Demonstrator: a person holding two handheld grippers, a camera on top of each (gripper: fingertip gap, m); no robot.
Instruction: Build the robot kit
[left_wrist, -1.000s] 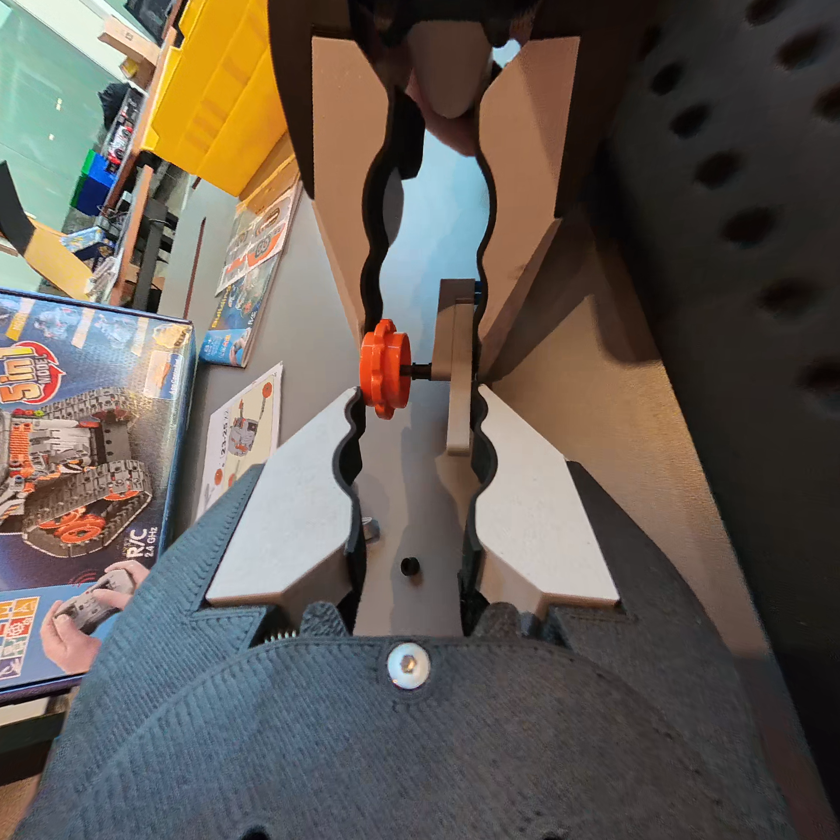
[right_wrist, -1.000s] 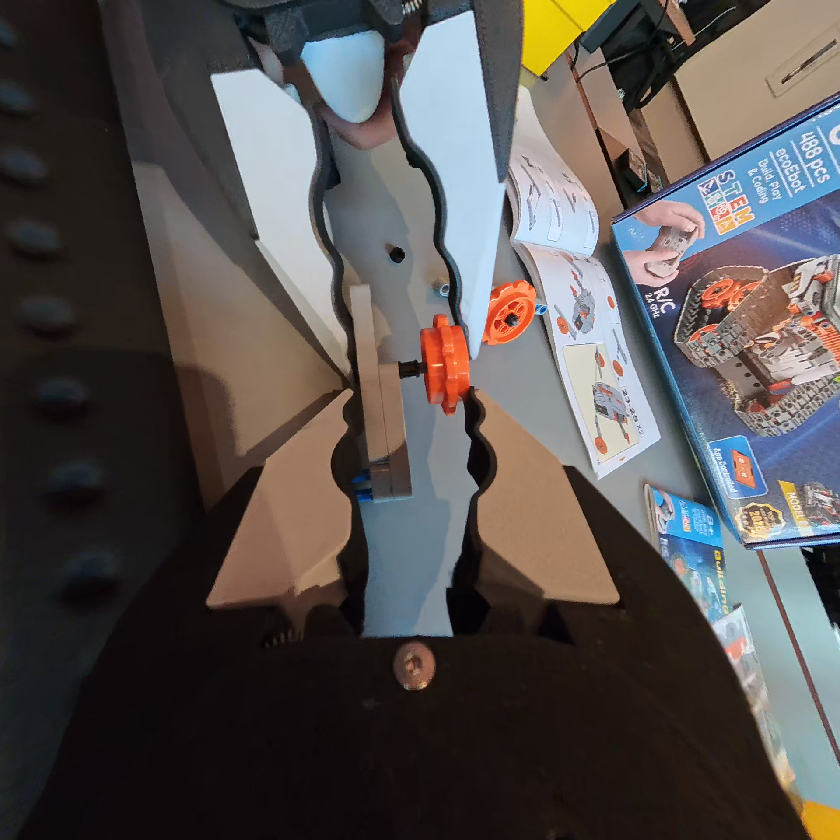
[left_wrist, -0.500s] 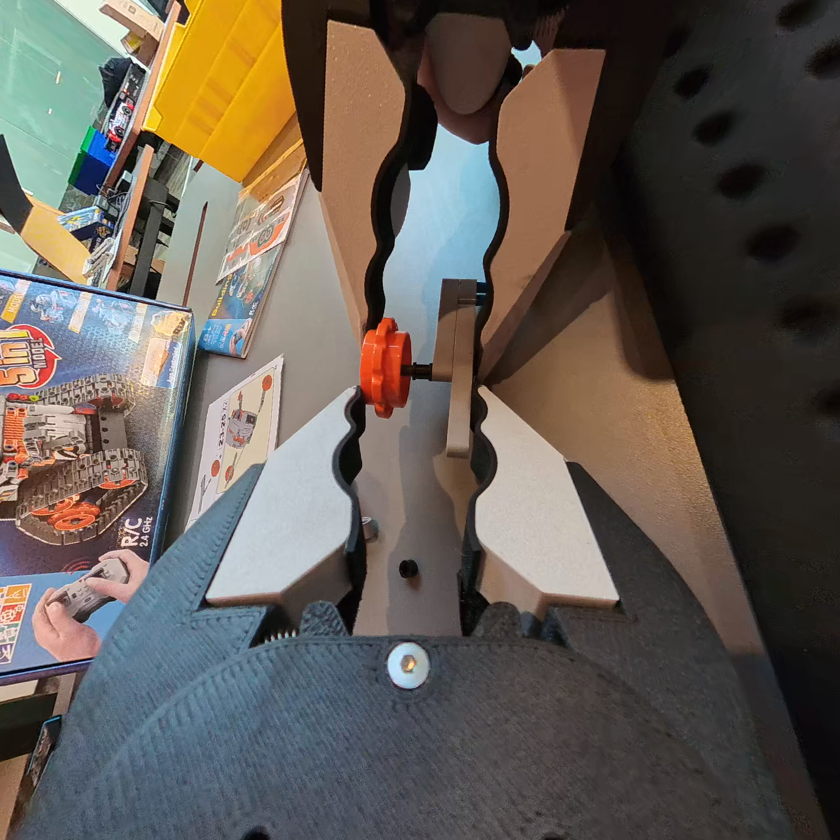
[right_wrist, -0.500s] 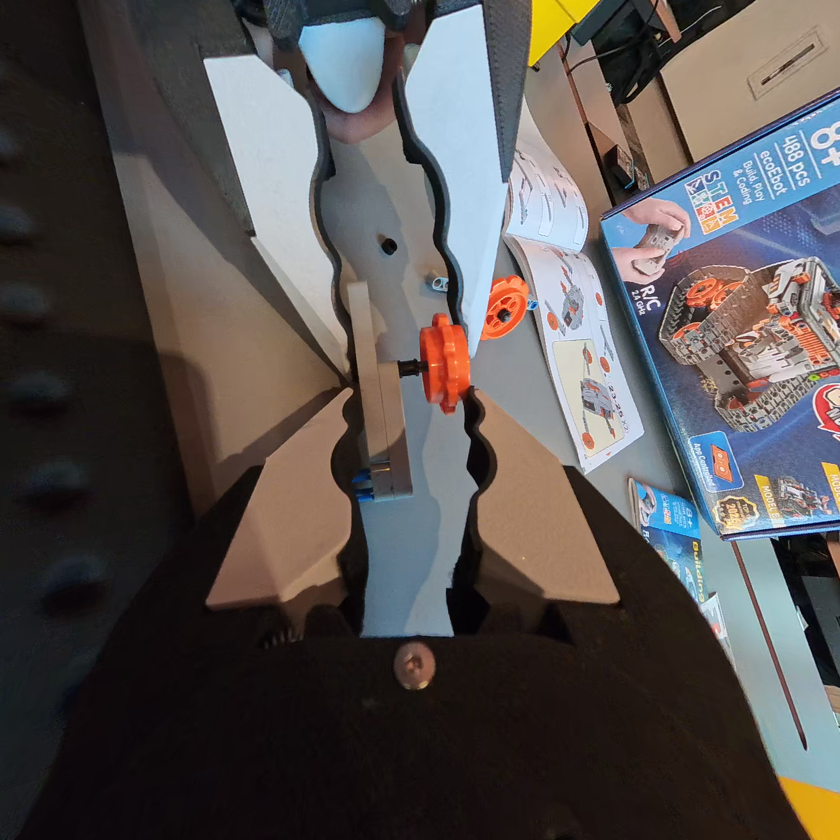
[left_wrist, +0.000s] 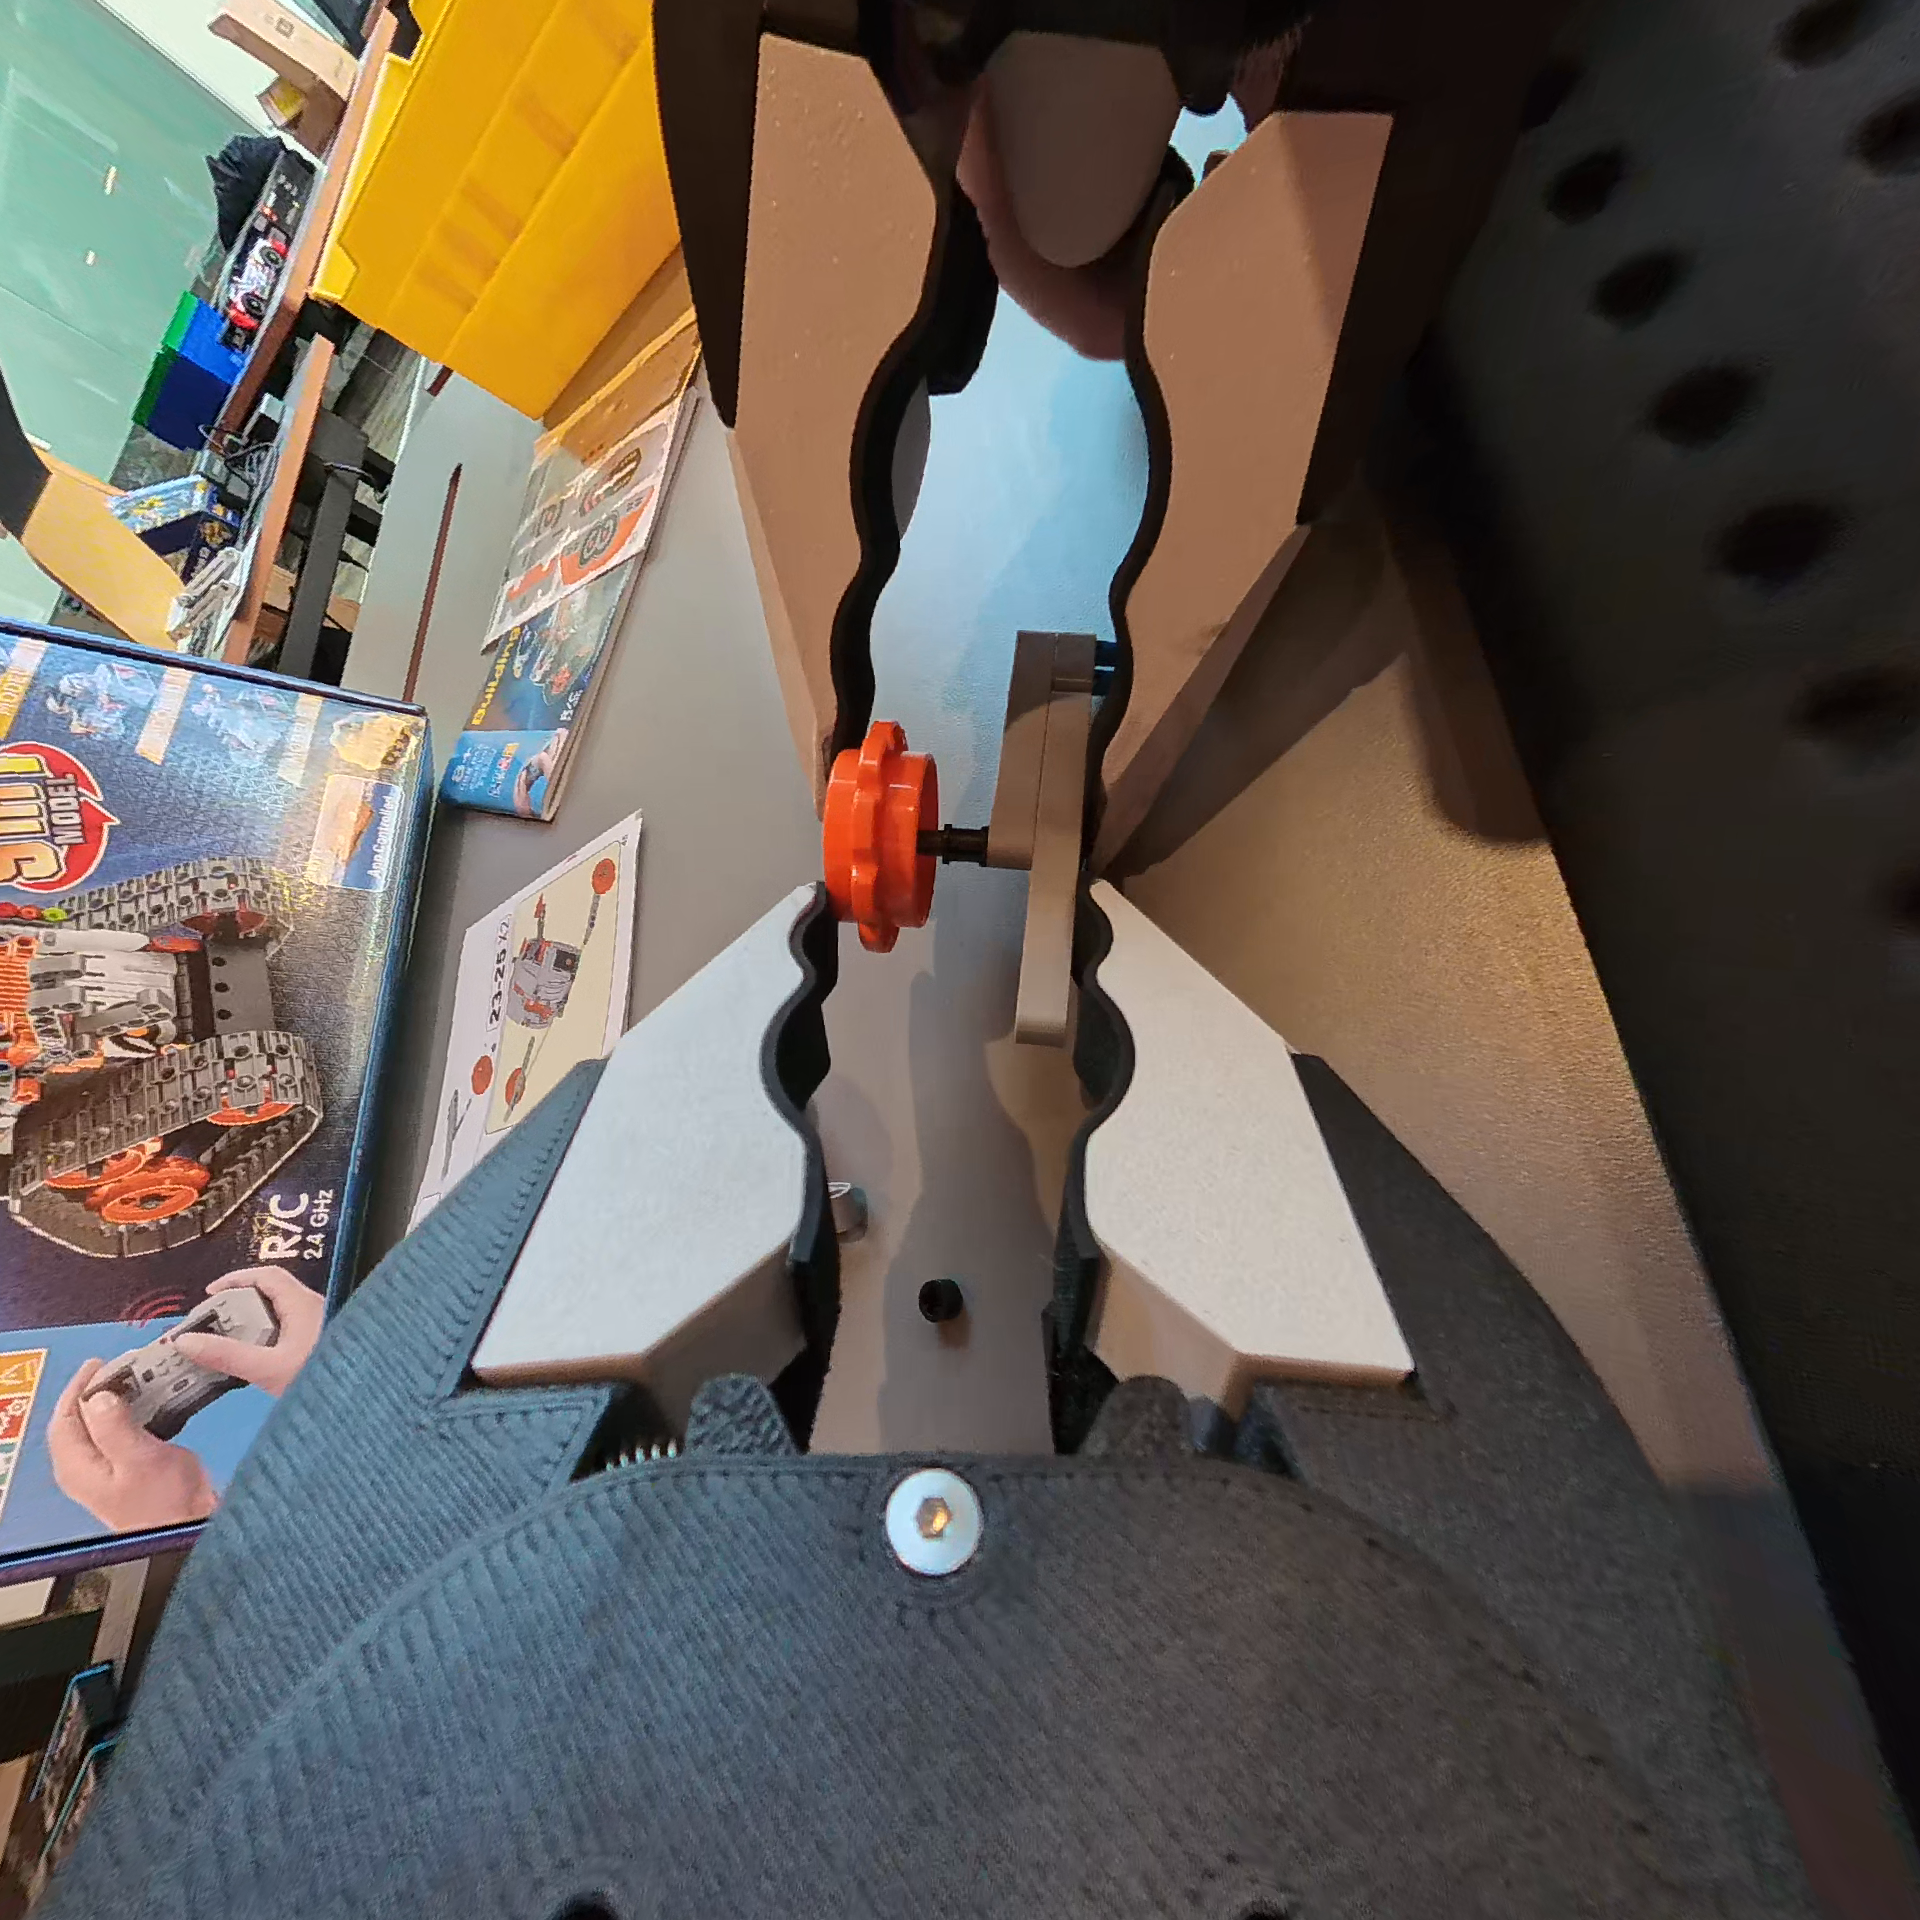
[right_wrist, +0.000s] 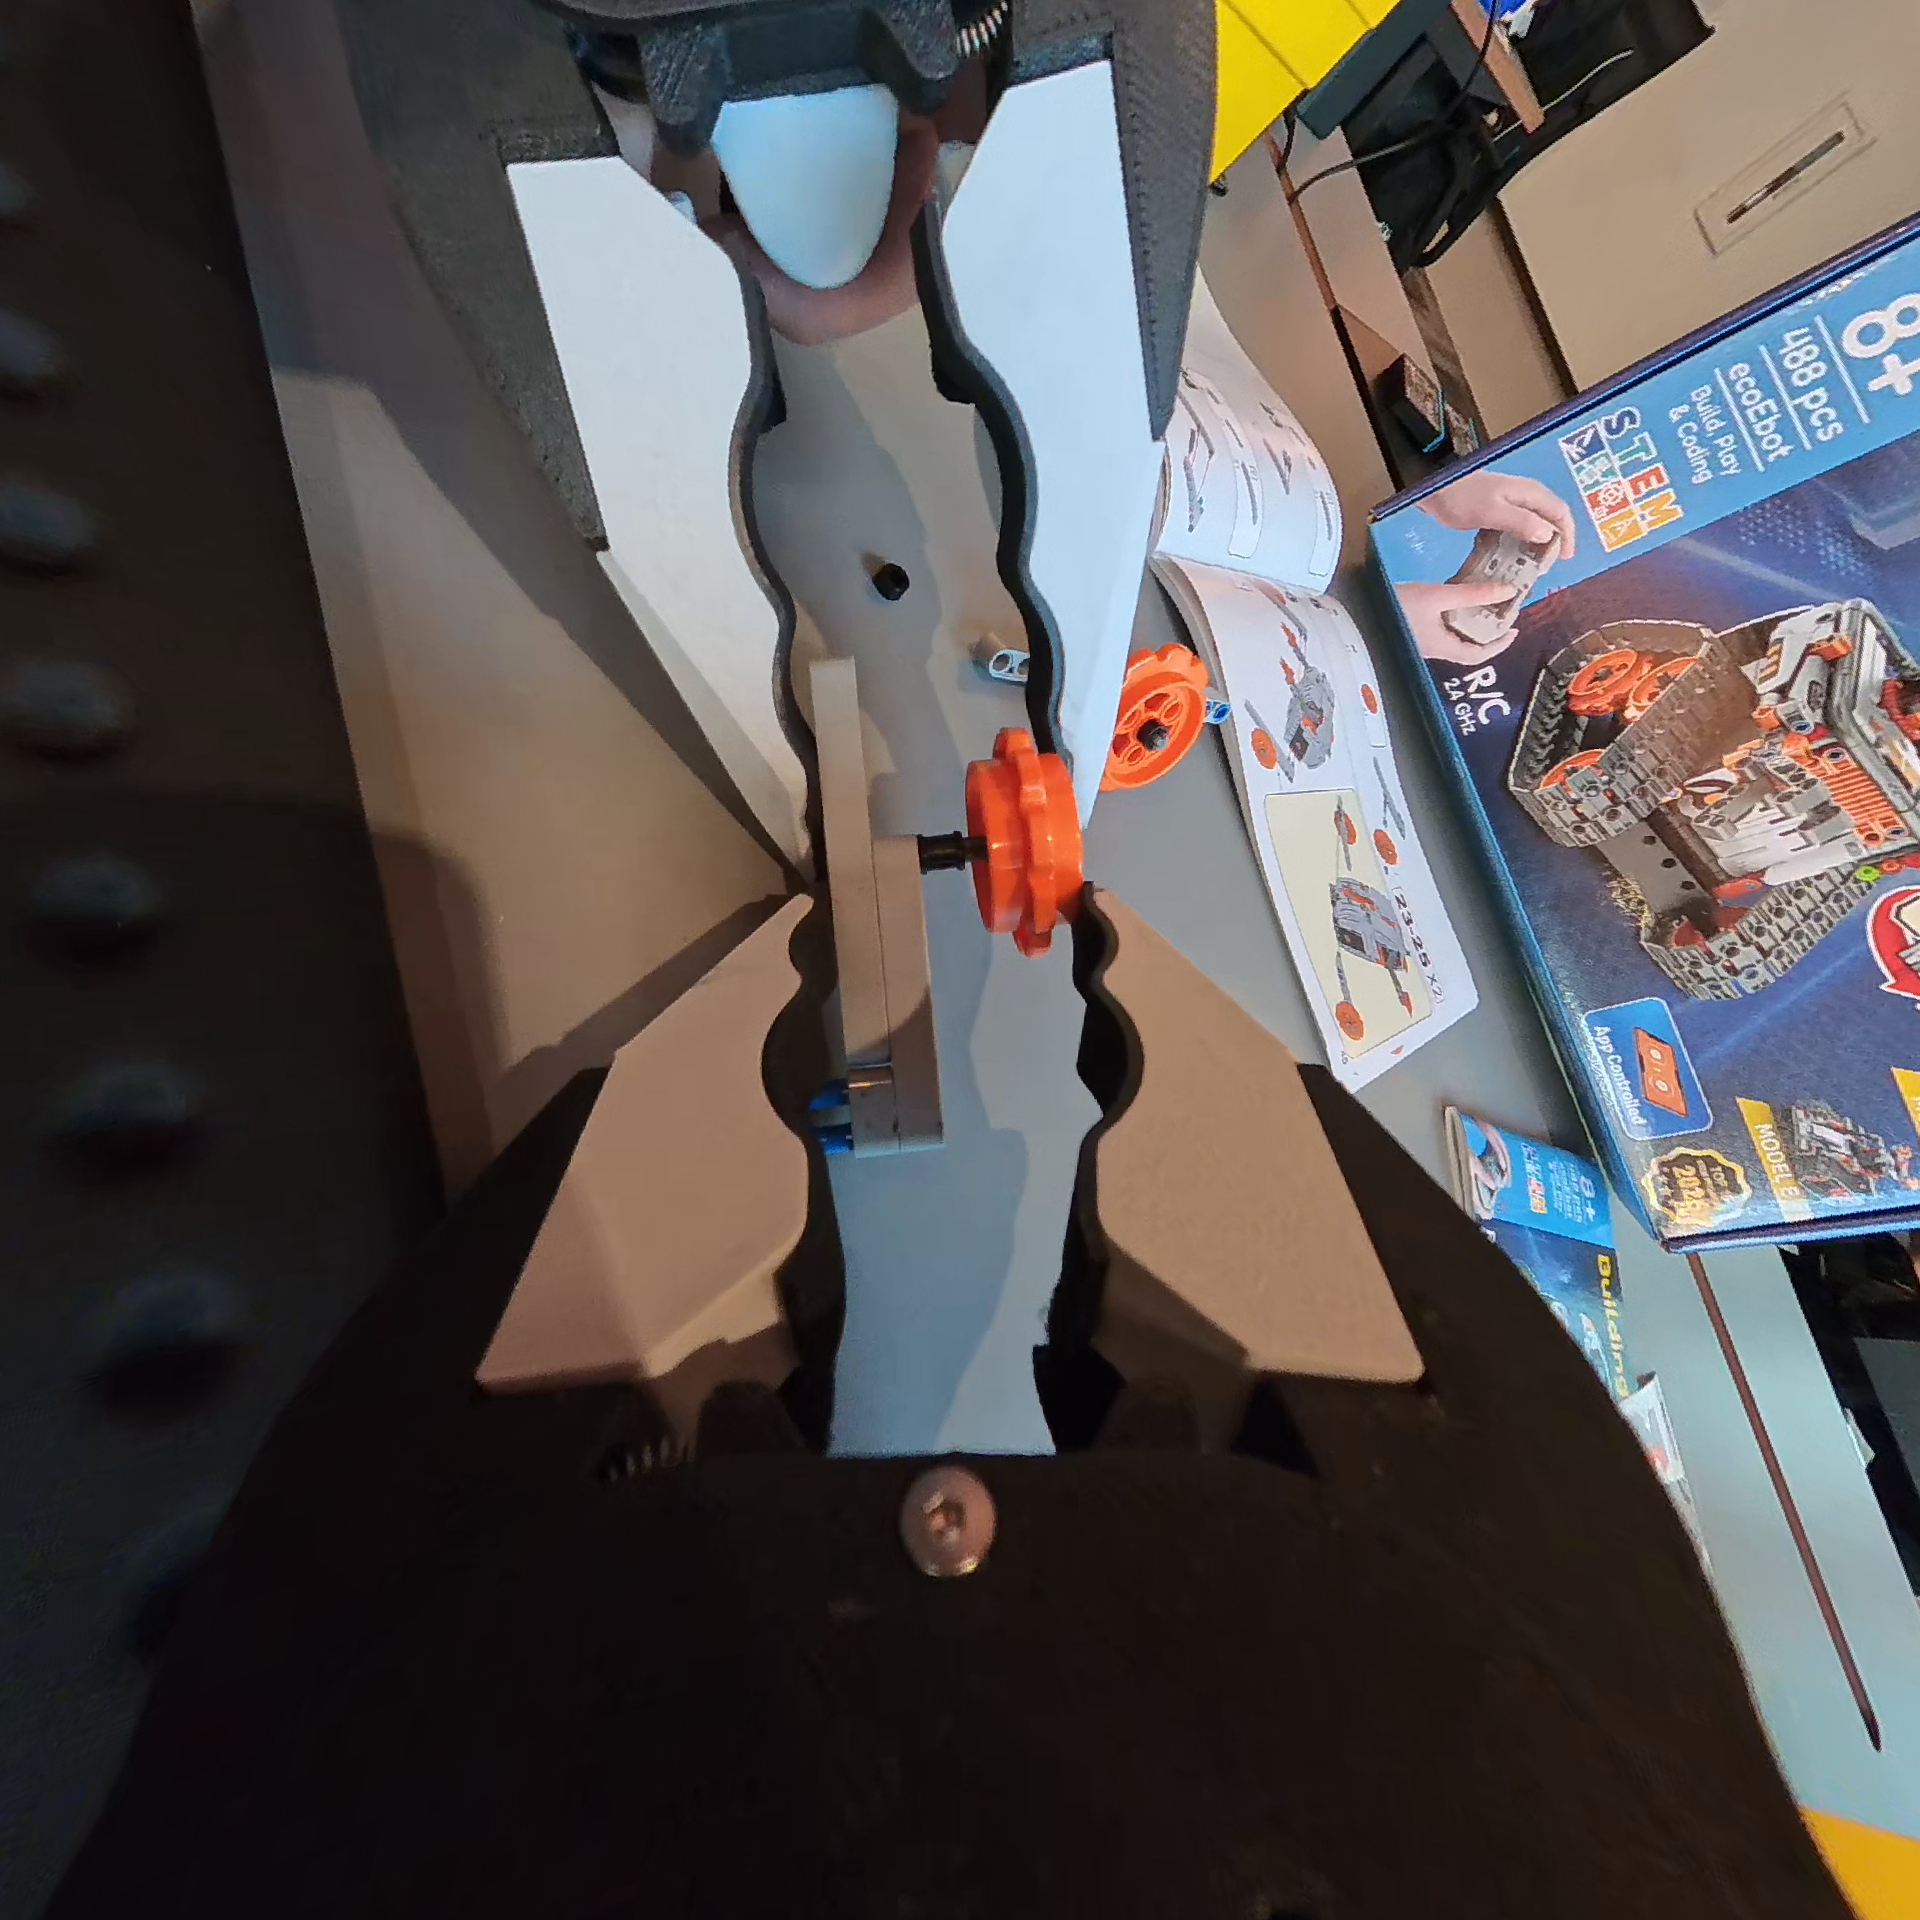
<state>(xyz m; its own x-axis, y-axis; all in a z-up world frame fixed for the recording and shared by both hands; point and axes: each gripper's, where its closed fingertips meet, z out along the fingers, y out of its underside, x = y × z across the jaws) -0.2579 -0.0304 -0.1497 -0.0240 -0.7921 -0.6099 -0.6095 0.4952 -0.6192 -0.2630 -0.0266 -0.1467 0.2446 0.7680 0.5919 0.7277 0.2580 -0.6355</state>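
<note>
A small assembly hangs between both grippers above the grey table (left_wrist: 717, 582): a grey beam (left_wrist: 1042, 914) with a black axle carrying an orange toothed wheel (left_wrist: 878, 831). My left gripper (left_wrist: 951, 899) is closed across it, one tip on the wheel and the other pad on the beam. My right gripper (right_wrist: 948, 899) faces it tip to tip and grips the same assembly, with the beam (right_wrist: 883, 997) against one pad and the wheel (right_wrist: 1023, 847) against the other tip. Blue pins show at the beam's end (right_wrist: 826, 1117).
On the table lie a loose orange wheel (right_wrist: 1153, 717), a small grey pin (right_wrist: 1003, 660), a black bush (right_wrist: 888, 580), an open instruction booklet (right_wrist: 1340, 831) and a blue toy box (right_wrist: 1714, 727). Yellow bins (left_wrist: 499, 187) stand behind. A dark perforated surface (left_wrist: 1714, 520) lies alongside. Only a small space, under 4 cm, lies between the two pairs of fingers. From either gripper's tips it is about 8 centimeters to the black bush (right_wrist: 888, 580). My left wrist view (left_wrist: 933, 1303) looks at it from another angle.
Both grippers keep their hold on the assembly. The pair has shifted slightly over the table, so the box and booklet sit a little differently in view.
</note>
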